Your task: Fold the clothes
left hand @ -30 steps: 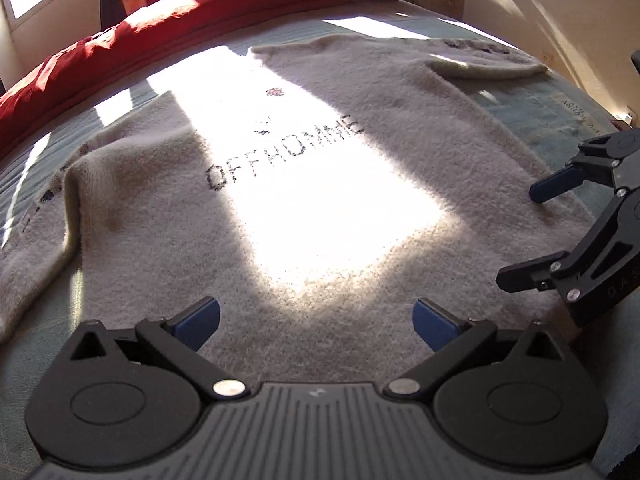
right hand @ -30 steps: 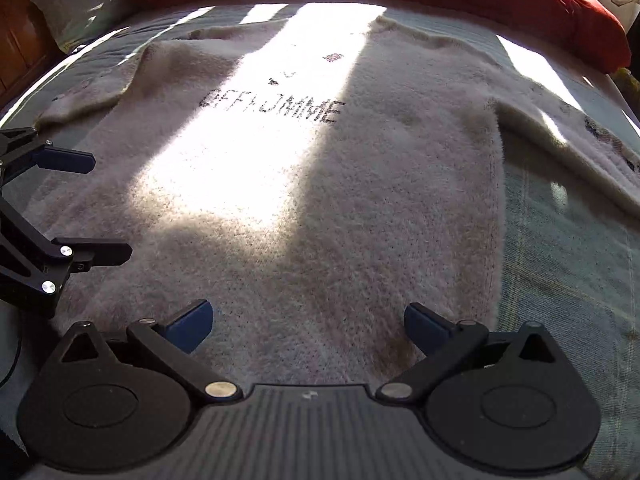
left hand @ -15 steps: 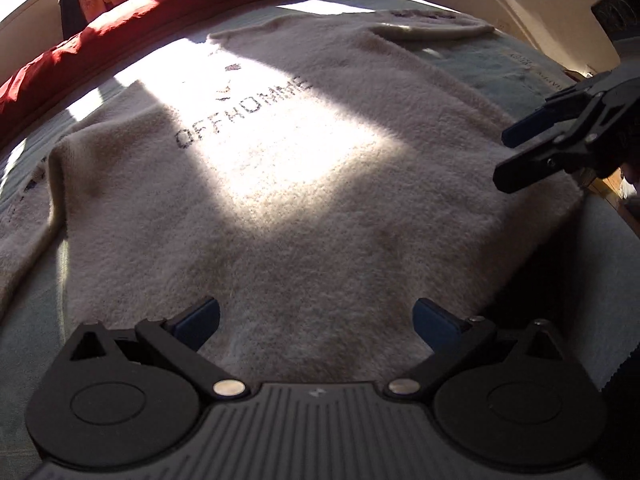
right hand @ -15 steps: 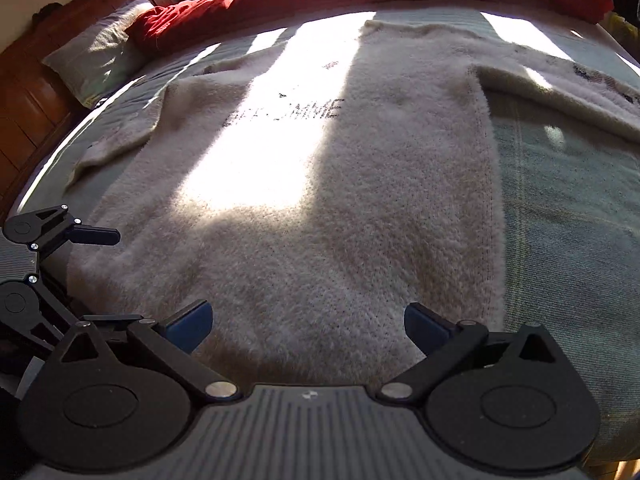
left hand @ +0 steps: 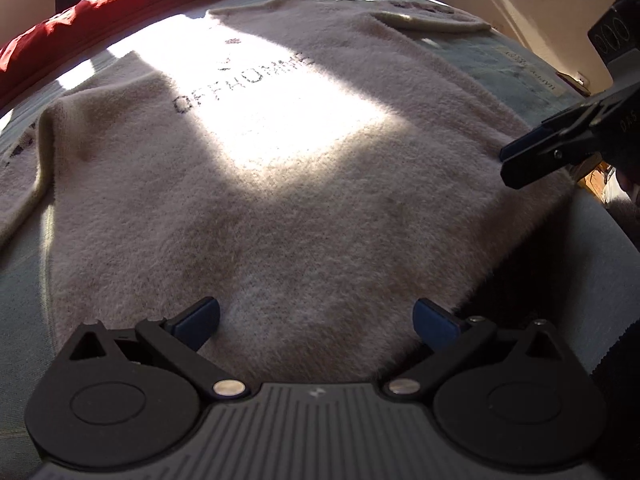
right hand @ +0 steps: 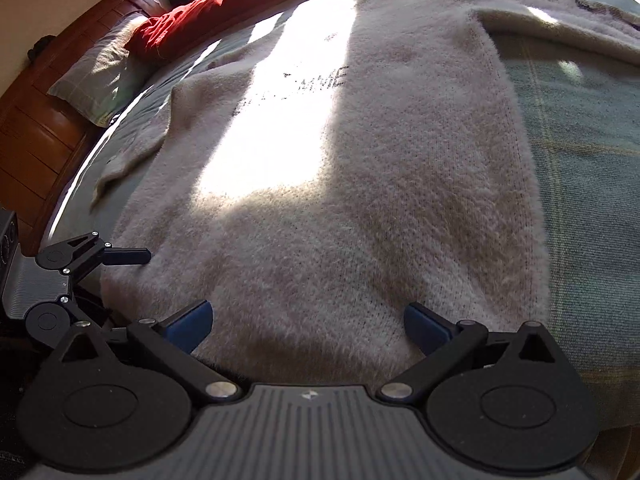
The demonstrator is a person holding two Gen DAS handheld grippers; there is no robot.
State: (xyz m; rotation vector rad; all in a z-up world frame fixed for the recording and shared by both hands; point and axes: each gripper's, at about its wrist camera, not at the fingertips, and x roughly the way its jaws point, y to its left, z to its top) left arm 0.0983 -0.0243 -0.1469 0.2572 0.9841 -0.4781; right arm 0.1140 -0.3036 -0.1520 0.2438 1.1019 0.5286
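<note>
A fuzzy cream sweater [left hand: 280, 184] with dark lettering lies flat, front up, on a bed, sleeves spread to both sides. A patch of sun crosses its chest. My left gripper [left hand: 316, 318] stands open low over the bottom hem, toward the sweater's left corner. In the left wrist view my right gripper [left hand: 518, 162] shows edge-on at the hem's right corner. The right wrist view has the sweater [right hand: 360, 184] filling it, with my right gripper [right hand: 306, 322] open over the hem. One of the left gripper's fingers [right hand: 128, 257] points at the hem there. Neither gripper holds cloth.
The bed has a blue-green sheet [right hand: 580, 168]. A red duvet [left hand: 100, 12] lies bunched along the far side. A pillow [right hand: 100, 80] and a wooden headboard [right hand: 36, 120] are at the far left. The bed's near edge [left hand: 592, 248] drops off beside the hem.
Both grippers have drawn back and down to the sweater's bottom hem near the bed's edge. In the left wrist view the right gripper has turned edge-on and risen. Both stay open.
</note>
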